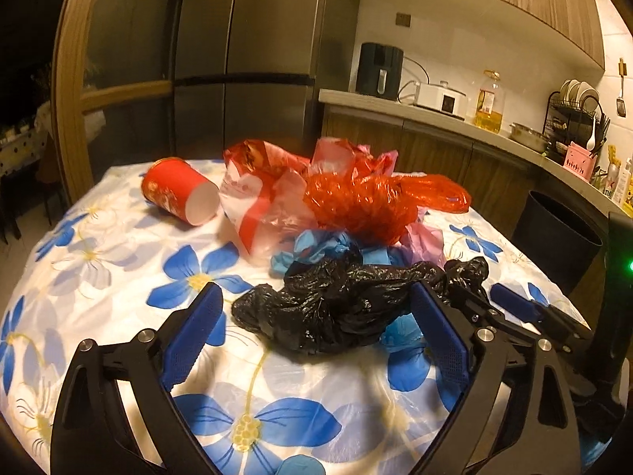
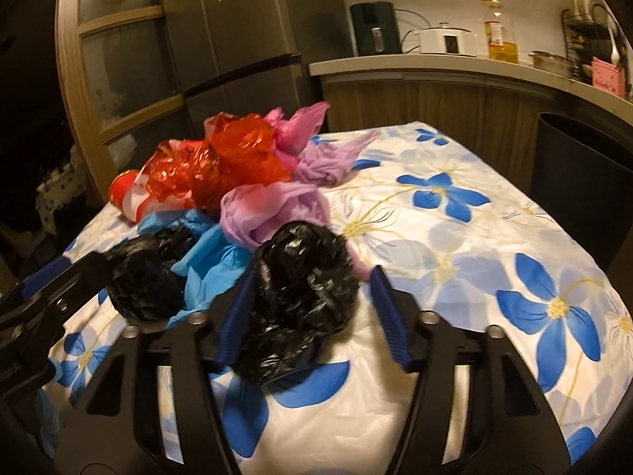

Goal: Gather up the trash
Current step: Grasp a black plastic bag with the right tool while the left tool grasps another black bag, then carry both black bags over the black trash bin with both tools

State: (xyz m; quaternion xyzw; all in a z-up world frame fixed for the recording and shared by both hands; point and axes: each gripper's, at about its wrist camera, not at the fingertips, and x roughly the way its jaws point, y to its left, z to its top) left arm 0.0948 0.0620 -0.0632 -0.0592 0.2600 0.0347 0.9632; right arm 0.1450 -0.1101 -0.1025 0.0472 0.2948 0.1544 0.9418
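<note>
A crumpled black plastic bag (image 1: pixel 336 308) lies at the near edge of a pile of trash on the flowered tablecloth (image 1: pixel 118 277). My left gripper (image 1: pixel 318 328) stands open, its blue pads on either side of the bag's larger lump without pressing it. In the right wrist view, my right gripper (image 2: pixel 312 308) brackets the other black lump (image 2: pixel 300 289). Its left pad is against the plastic, its right pad a small gap away. Behind lie red bags (image 1: pixel 364 202), a blue bag (image 1: pixel 316 245), a purple bag (image 2: pixel 273 209) and a red paper cup (image 1: pixel 180 192) on its side.
A dark waste bin (image 2: pixel 581 158) stands on the floor off the table's right side. A fridge (image 1: pixel 245 59) and a kitchen counter (image 1: pixel 435 116) with appliances and an oil bottle are behind. The left gripper's arm (image 2: pixel 59 281) crosses the right view's left edge.
</note>
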